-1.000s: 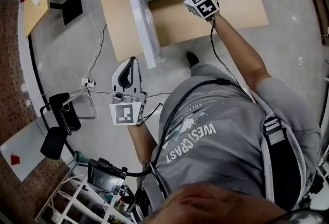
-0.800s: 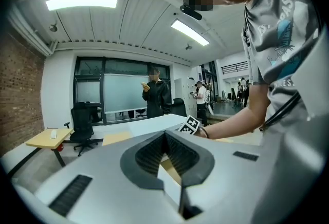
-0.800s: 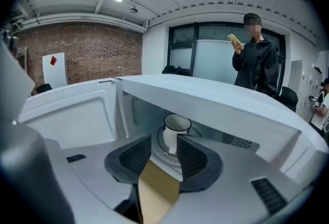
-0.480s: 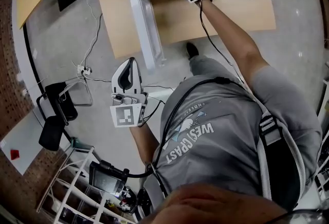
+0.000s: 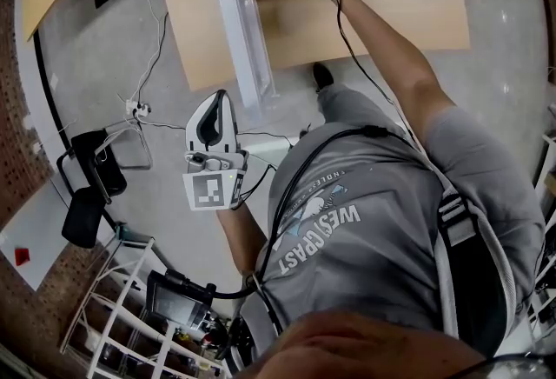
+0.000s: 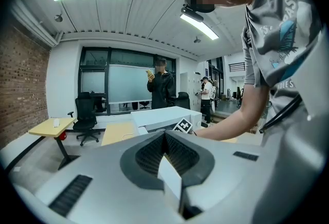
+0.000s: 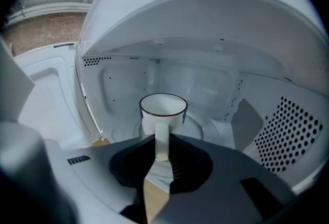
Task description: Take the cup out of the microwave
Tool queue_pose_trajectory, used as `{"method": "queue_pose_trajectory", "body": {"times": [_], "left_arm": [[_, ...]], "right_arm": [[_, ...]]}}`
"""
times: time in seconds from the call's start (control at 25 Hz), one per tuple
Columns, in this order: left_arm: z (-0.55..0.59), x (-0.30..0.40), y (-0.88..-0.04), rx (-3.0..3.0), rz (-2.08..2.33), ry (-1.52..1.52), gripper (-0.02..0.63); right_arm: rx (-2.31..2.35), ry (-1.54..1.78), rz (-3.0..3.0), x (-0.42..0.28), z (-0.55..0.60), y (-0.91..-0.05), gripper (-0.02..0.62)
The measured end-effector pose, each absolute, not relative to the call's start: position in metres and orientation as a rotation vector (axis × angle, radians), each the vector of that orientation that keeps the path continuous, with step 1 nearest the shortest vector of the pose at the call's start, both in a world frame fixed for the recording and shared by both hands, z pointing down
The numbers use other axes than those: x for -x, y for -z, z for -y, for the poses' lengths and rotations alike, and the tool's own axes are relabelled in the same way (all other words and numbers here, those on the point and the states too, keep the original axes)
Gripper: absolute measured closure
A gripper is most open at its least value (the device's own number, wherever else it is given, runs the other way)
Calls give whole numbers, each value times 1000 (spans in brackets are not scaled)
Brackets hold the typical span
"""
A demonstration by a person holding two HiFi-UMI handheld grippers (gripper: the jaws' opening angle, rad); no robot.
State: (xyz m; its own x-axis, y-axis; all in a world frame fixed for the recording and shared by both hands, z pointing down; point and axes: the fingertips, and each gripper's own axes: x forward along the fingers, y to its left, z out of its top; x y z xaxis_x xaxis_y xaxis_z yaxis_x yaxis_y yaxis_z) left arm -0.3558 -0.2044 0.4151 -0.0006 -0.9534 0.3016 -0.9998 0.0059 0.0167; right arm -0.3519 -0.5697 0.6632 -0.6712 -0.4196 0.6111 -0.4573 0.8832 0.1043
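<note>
Reaching into the microwave [image 7: 288,135]
Right gripper [image 7: 162,156] jaws, just closing, pinch the cup [image 7: 163,110] by its handle [image 7: 161,138]; left gripper [image 6: 164,133] pressed together, empty.

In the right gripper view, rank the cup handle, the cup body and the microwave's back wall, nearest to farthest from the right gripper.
1. Cup handle: between the right gripper jaws, which have just been closing.
2. Cup body: just behind, centre.
3. Back wall: farthest, behind the cup.
</note>
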Motion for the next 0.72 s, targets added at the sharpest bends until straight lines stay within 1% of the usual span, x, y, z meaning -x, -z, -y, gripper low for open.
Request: {"method": "queue_pose_trajectory", "body": {"times": [0.2, 0.48, 0.72], "left_arm": [[197, 355, -415, -2055, 2053, -293, 561], [159, 339, -406, -2079, 2056, -290, 561], [161, 340, -405, -2109, 2055, -292, 561]], "right_arm": [[-619, -107, 2413, 343, 554, -662, 526], [-627, -115, 2430, 307, 510, -648, 526], [-601, -143, 2426, 303, 504, -651, 526]]}}
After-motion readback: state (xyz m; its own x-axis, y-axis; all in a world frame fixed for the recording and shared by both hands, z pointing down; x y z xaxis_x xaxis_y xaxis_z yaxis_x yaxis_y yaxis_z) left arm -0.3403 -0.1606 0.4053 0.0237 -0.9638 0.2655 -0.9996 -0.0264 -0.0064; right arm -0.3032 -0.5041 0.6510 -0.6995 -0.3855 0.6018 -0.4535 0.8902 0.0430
